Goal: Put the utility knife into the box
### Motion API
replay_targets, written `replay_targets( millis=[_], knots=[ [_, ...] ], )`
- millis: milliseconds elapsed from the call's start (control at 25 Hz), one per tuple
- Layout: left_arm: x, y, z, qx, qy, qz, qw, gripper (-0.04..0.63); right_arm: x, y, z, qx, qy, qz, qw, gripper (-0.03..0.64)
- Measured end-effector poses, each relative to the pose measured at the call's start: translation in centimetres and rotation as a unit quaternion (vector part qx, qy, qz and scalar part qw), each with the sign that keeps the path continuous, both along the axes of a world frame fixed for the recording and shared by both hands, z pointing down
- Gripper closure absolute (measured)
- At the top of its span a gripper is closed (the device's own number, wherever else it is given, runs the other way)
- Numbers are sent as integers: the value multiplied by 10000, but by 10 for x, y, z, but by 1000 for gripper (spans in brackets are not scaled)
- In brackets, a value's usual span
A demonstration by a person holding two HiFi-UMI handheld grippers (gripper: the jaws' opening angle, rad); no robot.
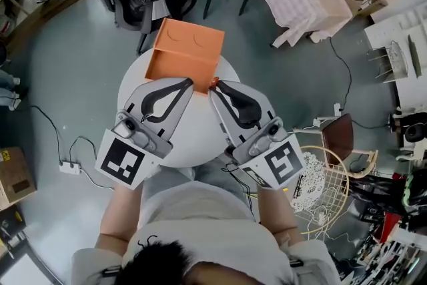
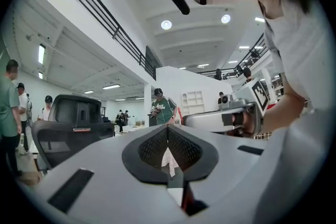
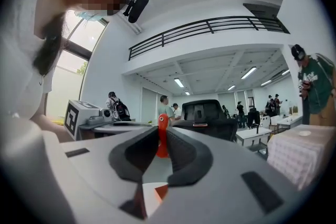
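Mostly hidden: one utility knife (image 3: 161,139), only red sliver showing, pinched between right gripper (image 1: 215,84) jaws, just beside near edge of one orange box (image 1: 190,47). Left gripper (image 1: 190,83) clenched, nothing discernible inside.

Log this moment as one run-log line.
right gripper: shut on utility knife | left gripper: shut | orange box: on table | knife: at box's near edge

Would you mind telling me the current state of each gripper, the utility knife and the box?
left gripper: shut, nothing between its jaws.
right gripper: shut on the utility knife.
utility knife: clamped upright between the right jaws, at the box's near edge.
box: resting on the table; open or closed unclear.
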State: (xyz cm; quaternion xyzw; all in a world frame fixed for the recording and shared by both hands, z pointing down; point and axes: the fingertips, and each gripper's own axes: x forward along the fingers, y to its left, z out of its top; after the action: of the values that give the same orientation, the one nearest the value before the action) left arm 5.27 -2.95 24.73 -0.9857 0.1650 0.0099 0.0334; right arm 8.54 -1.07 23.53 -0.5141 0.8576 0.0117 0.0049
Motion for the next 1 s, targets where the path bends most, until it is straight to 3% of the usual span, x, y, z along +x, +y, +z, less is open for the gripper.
replay_targets(
  millis=[560, 1000],
  knots=[
    [12, -5, 10, -80, -7, -1357, 9907, 586, 29, -21, 19, -116, -139, -1182, 9928, 563],
    [4, -12, 18, -152, -88, -1771, 9840, 586, 27, -44, 39, -318, -232, -1501, 9879, 563]
  ],
)
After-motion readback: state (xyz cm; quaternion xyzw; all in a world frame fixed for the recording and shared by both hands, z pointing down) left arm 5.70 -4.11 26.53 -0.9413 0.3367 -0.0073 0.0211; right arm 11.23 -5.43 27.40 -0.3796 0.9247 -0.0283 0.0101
